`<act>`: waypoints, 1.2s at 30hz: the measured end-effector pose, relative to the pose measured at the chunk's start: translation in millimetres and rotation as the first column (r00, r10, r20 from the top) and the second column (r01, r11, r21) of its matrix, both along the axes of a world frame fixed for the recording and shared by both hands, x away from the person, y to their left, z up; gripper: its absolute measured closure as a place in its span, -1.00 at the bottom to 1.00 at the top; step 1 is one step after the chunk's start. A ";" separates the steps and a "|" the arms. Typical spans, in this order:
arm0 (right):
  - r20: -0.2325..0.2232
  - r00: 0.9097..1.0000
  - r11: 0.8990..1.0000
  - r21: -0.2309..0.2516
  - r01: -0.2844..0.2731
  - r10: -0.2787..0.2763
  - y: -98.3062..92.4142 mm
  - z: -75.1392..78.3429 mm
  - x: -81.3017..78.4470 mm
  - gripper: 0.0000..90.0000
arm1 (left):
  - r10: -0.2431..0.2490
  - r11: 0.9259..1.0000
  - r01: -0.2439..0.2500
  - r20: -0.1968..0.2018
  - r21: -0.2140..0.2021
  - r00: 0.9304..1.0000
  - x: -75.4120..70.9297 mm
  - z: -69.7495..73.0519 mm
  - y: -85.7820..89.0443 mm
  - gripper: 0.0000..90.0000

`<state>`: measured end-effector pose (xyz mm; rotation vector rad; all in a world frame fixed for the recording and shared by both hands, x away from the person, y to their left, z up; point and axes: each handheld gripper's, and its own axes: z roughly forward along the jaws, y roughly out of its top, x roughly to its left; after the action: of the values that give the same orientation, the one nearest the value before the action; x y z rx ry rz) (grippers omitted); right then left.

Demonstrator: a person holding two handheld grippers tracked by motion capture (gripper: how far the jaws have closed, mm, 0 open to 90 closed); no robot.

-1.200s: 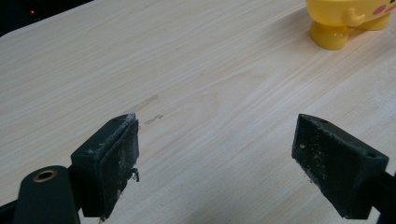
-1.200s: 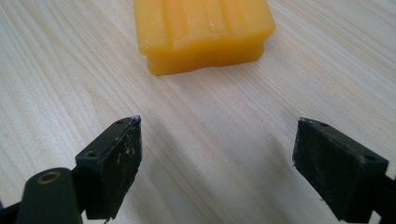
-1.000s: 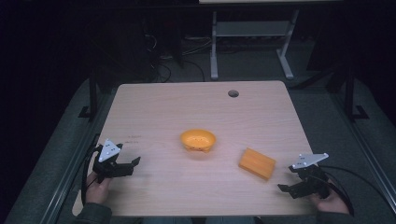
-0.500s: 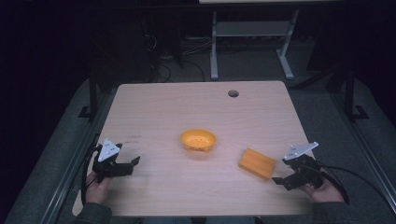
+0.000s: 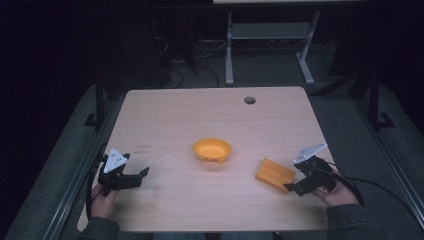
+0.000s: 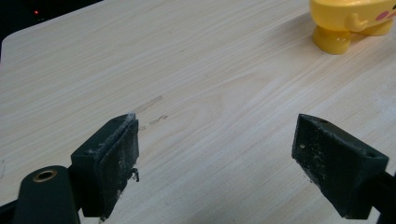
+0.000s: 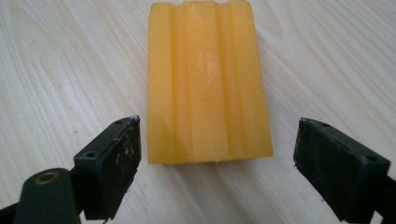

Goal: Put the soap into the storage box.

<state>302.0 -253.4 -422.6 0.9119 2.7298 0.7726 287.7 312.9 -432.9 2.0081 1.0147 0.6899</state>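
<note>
An orange ridged block [image 5: 274, 174] [image 7: 208, 81] lies flat on the wooden table [image 5: 210, 115], right of centre. My right gripper [image 5: 291, 187] [image 7: 215, 168] is open just behind the block's near end, with a jaw on either side and touching nothing. An orange-yellow bowl [image 5: 212, 150] stands at the table's middle; its yellow footed base [image 6: 352, 23] appears in the left gripper view at the upper right. My left gripper [image 5: 140, 176] [image 6: 215, 163] rests open over bare wood near the front left edge, with nothing between its jaws.
A round cable hole [image 5: 249, 100] sits at the table's far right. Behind the table a metal stand [image 5: 270, 45] and cables lie on the dark floor. The table's front edge runs close to both hands.
My right gripper has moved left and forward toward the block, ending with its open jaws at the block's near end. The left gripper has stayed put.
</note>
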 end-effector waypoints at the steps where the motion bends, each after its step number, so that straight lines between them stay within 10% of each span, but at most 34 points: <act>1: -0.002 1.000 1.000 -0.003 -0.002 0.002 1.2 0.5 1.4 -0.68 | -0.002 1.000 0.002 0.004 0.000 1.000 0.3 0.0 0.3 -0.69; 36: -0.078 0.994 0.991 -0.097 -0.087 0.080 48.7 -18.3 32.6 -0.69 | -0.004 1.000 0.004 0.007 -0.012 1.000 0.5 0.8 0.6 -0.69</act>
<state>334.6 -204.8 -440.9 0.8261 2.8580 0.6209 288.2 313.5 -432.0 1.9957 1.0082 0.6871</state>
